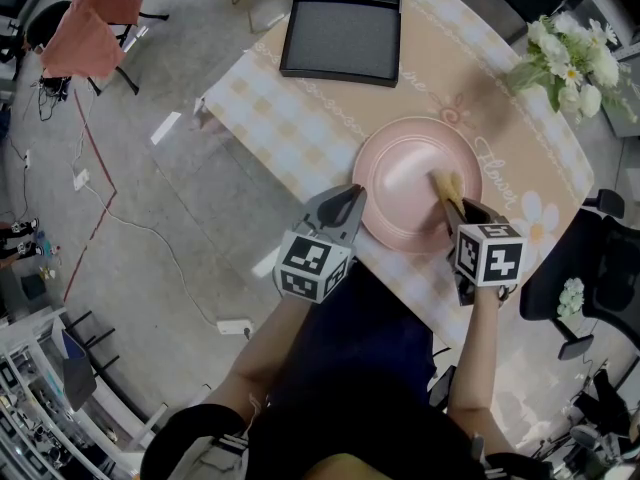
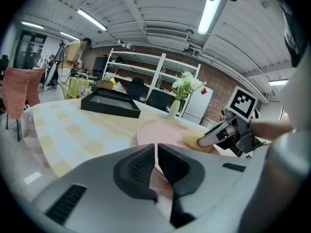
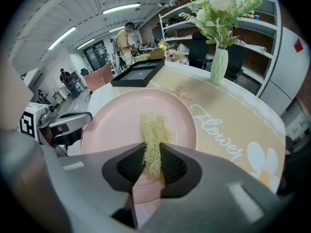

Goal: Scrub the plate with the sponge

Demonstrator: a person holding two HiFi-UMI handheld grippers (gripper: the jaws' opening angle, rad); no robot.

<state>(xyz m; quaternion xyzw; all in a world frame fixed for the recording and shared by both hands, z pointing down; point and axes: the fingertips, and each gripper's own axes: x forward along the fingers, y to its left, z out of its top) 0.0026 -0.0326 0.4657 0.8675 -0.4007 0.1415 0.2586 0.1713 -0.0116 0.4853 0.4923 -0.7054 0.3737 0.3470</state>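
On the table [image 1: 300, 138] before us sits the pink plate [image 1: 400, 168], and both tools are at work on it. Our left gripper [image 1: 352, 196] bites the rim at about 8 o'clock, its jaws drawn almost together with only the thin pink edge between them. Our right gripper [image 1: 450, 208] comes in from 5 o'clock, jaws clamped on the yellow sponge [image 1: 446, 184], whose free end lies on the plate's floor just toward 3 o'clock of centre.

We judge the scrubbing to be under way: the plate is steadied and the sponge is on it. We see no suds, streaks or dirt, so we cannot say how much surface is done; most of the floor and the far rim look like what is left.

Only the head view shows both grips at once, with the black tray [image 1: 340, 23] at 11 o'clock. Each gripper view shows what the head view cannot: the rim inside the left jaws, the fibrous sponge squeezed in the right, and the vase of flowers [image 3: 218, 62] standing upright beyond.
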